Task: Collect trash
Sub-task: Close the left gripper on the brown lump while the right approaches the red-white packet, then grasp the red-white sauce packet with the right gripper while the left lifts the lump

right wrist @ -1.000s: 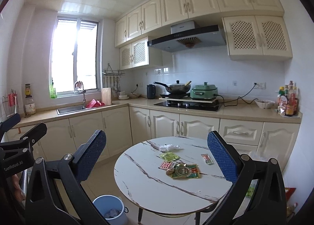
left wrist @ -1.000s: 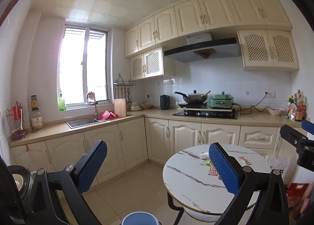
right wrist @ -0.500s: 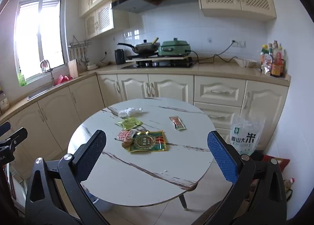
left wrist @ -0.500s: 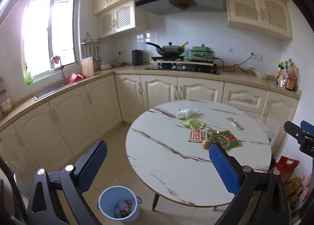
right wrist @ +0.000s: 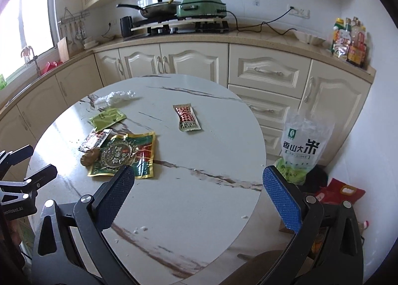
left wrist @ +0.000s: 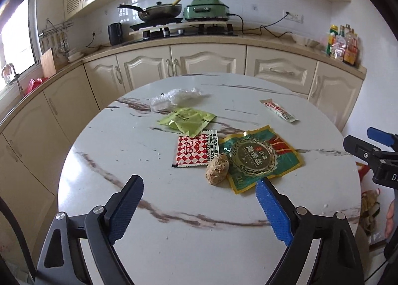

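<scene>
Left wrist view: left gripper (left wrist: 199, 185), jaws wide but closing on nothing, above round table (left wrist: 149, 223); green-gold wrapper (left wrist: 261, 158) and brown lump (left wrist: 217, 169) (touching) lie ahead. Right wrist view: right gripper (right wrist: 197, 177), jaws wide, empty; red sachet (right wrist: 189, 118) apart from the wrapper cluster.

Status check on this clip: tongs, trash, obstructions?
Left tongs closing, empty; right tongs open, empty. Wrappers and food lump lie on table. Nothing blocking.
</scene>
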`<state>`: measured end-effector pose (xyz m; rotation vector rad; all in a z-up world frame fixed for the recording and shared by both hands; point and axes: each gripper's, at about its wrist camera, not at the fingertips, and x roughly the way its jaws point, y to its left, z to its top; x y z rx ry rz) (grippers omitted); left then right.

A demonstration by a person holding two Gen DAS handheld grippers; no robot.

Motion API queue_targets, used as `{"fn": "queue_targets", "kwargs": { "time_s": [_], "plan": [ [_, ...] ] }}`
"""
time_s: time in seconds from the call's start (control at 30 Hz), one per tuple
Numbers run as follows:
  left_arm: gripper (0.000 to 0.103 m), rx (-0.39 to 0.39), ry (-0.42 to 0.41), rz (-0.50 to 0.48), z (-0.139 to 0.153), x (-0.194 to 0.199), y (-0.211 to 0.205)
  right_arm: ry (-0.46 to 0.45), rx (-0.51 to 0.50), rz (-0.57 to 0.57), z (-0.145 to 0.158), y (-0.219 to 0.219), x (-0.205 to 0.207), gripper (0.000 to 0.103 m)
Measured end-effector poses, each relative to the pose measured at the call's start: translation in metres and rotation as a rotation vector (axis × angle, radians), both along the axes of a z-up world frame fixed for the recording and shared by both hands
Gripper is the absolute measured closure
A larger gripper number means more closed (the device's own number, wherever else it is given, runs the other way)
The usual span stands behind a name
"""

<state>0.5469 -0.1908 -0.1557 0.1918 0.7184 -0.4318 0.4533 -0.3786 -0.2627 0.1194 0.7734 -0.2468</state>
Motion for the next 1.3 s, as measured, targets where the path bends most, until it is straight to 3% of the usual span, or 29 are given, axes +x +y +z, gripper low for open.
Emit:
{"fn": "queue_targets", "kwargs": {
  "time_s": [0.2, 0.27, 0.43, 0.67, 0.73, 0.8, 0.83, 0.9, 1.0, 1.07, 1.13, 1.3],
  "plan": [
    [0.036, -0.002, 0.081, -0.034, -0.017, 0.059, -0.018, 0.062, -0.002, 0.061, -0.022, -0.008, 0.048, 0.000],
    [0.055, -0.011, 0.117, -0.049, -0.023, 0.074, -0.022, 0.073, -0.007, 0.074, -0.026, -0.011, 0.062, 0.000],
    [0.076, -0.034, 0.150, -0.088, -0.024, 0.093, -0.022, 0.098, 0.005, 0.098, -0.034, -0.020, 0.100, 0.000],
    [0.078, -0.059, 0.136, -0.077, -0.021, 0.094, 0.001, 0.152, 0.028, 0.140, -0.051, -0.031, 0.149, 0.000],
    [0.078, -0.068, 0.129, -0.059, -0.019, 0.088, 0.007, 0.172, 0.048, 0.151, -0.056, -0.034, 0.159, 0.008],
    [0.078, -0.075, 0.123, -0.045, -0.016, 0.084, 0.013, 0.190, 0.036, 0.164, -0.059, -0.033, 0.164, 0.032],
    [0.078, -0.077, 0.115, -0.037, -0.014, 0.082, 0.016, 0.196, 0.033, 0.166, -0.060, -0.033, 0.165, 0.036],
    [0.078, -0.081, 0.105, -0.029, -0.009, 0.076, 0.019, 0.196, 0.006, 0.168, -0.059, -0.031, 0.165, 0.056],
    [0.078, -0.091, 0.094, -0.012, 0.000, 0.056, 0.022, 0.198, 0.001, 0.206, -0.057, -0.028, 0.162, 0.075],
    [0.078, -0.099, 0.090, -0.011, 0.006, 0.048, 0.028, 0.205, 0.012, 0.220, -0.055, -0.028, 0.159, 0.080],
    [0.078, -0.109, 0.089, -0.013, 0.011, 0.038, 0.034, 0.192, 0.029, 0.230, -0.050, -0.029, 0.153, 0.092],
    [0.078, -0.135, 0.081, -0.029, 0.024, 0.012, 0.044, 0.180, 0.031, 0.220, -0.040, -0.024, 0.129, 0.095]
  ]
}}
